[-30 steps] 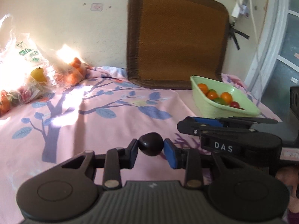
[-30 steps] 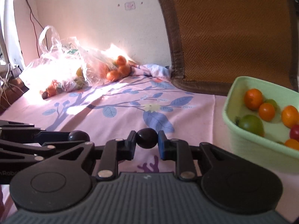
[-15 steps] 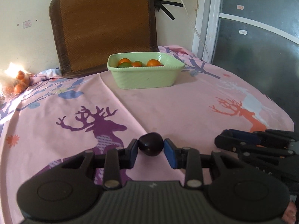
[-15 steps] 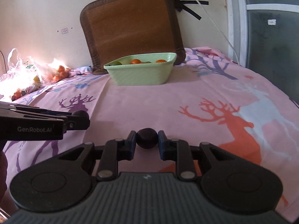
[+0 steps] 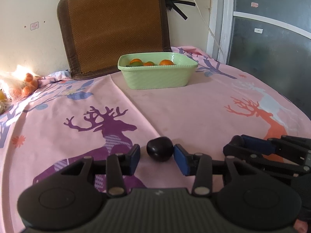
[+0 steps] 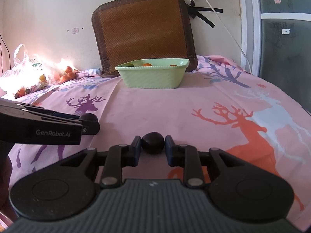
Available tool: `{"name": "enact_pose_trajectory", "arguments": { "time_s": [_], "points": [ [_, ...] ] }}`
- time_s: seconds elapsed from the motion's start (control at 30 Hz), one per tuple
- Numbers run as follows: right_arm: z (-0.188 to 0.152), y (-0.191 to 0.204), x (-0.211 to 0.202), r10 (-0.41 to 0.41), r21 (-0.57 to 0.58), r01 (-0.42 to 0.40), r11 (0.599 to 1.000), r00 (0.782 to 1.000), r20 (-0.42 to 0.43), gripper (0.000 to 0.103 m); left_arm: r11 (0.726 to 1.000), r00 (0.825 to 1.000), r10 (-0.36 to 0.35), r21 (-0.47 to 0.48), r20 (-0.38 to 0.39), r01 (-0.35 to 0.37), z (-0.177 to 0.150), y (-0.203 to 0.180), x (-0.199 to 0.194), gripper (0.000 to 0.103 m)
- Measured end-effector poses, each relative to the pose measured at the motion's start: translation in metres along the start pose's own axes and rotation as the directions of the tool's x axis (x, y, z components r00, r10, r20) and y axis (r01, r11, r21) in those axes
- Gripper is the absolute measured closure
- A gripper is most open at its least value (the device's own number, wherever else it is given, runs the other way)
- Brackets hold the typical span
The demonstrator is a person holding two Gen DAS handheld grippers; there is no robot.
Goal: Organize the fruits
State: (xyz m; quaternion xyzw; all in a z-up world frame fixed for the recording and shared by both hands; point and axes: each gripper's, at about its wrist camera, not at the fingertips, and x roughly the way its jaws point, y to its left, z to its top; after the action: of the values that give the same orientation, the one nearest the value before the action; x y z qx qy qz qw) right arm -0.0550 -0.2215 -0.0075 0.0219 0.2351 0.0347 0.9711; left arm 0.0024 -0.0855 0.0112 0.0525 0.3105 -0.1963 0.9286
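A dark plum (image 5: 160,148) lies on the pink tablecloth between the pads of my left gripper (image 5: 157,156), which is open with a gap on the left side of the fruit. My right gripper (image 6: 152,145) has a second dark plum (image 6: 152,142) between its pads; the pads look slightly parted around it and the plum rests on the cloth. The right gripper also shows at the right of the left wrist view (image 5: 252,147), and the left gripper shows at the left of the right wrist view (image 6: 85,123). A light green basin (image 5: 157,75) with oranges and a green fruit stands at the back.
A brown woven cushion (image 5: 114,27) leans on the wall behind the basin. Plastic bags of oranges and other fruit (image 6: 35,75) lie at the far left in bright sun. A white cable (image 6: 223,25) hangs by the door frame at right.
Both grippers swung away from the bags and came down near the front of the table. The left gripper's jaws have opened and its plum now rests on the cloth; the right jaws have loosened.
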Motion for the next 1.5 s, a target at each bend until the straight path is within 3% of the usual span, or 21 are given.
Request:
{"name": "enact_pose_trajectory", "arguments": {
  "time_s": [0.17, 0.43, 1.5],
  "points": [
    [-0.002, 0.002, -0.001, -0.006, -0.017, 0.006, 1.0, 1.0, 0.012, 0.072, 1.0, 1.0, -0.006, 0.022, 0.004, 0.006, -0.002, -0.003, 0.0, 0.053],
    [-0.006, 0.004, -0.007, -0.013, -0.022, 0.013, 1.0, 1.0, 0.027, 0.072, 1.0, 1.0, -0.017, 0.025, 0.004, 0.017, -0.004, -0.002, -0.002, 0.049],
    [-0.008, 0.007, -0.008, -0.014, -0.031, 0.015, 0.999, 0.999, 0.039, 0.071, 0.998, 0.999, -0.031, 0.054, -0.006, 0.031, -0.002, -0.007, 0.0, 0.049]
  ]
}}
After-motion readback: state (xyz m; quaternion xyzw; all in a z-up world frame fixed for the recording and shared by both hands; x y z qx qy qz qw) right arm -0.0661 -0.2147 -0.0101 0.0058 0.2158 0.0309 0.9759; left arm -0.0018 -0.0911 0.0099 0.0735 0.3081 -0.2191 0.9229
